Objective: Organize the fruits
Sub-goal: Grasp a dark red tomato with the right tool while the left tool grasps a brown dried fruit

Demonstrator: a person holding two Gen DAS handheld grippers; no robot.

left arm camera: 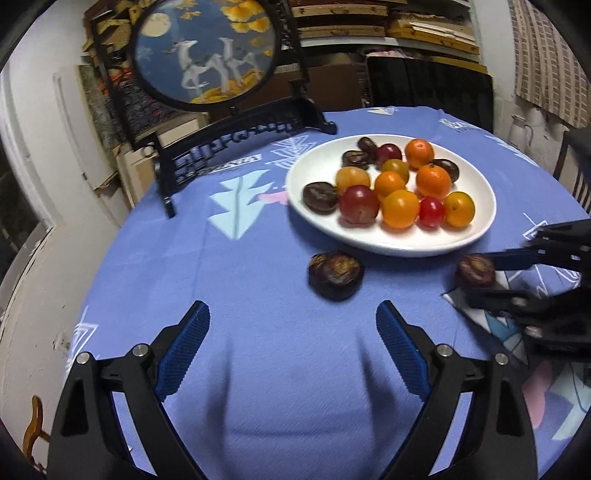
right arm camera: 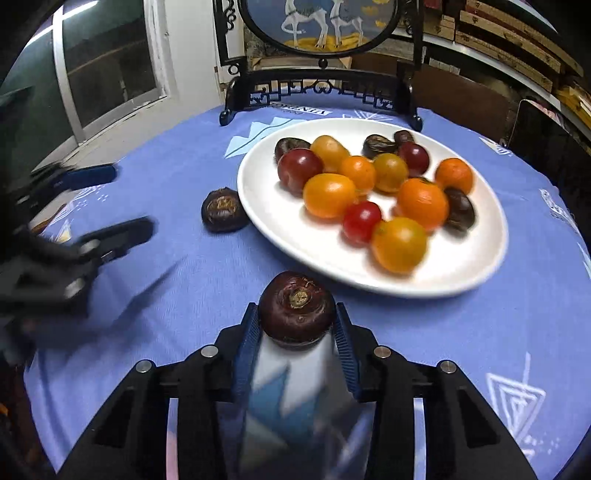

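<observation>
A white plate (left arm camera: pixel 399 243) (right arm camera: pixel 465 273) on the blue tablecloth holds several orange, red and dark brown fruits. My right gripper (right arm camera: pixel 297 317) is shut on a dark brown water chestnut (right arm camera: pixel 297 308), close to the plate's near rim; the left wrist view shows it as the right gripper (left arm camera: pixel 480 275) with the chestnut (left arm camera: pixel 475 271) between its fingers. A second dark chestnut (left arm camera: pixel 335 274) (right arm camera: pixel 223 209) lies loose on the cloth beside the plate. My left gripper (left arm camera: pixel 293 317) is open and empty, just short of that loose chestnut; it also shows in the right wrist view (right arm camera: pixel 129 201).
A black-framed round picture screen (left arm camera: pixel 207 51) (right arm camera: pixel 321 26) stands on the table's far side behind the plate. The round table's edge drops off on the left (left arm camera: pixel 110 258). Shelves and chairs lie beyond the table.
</observation>
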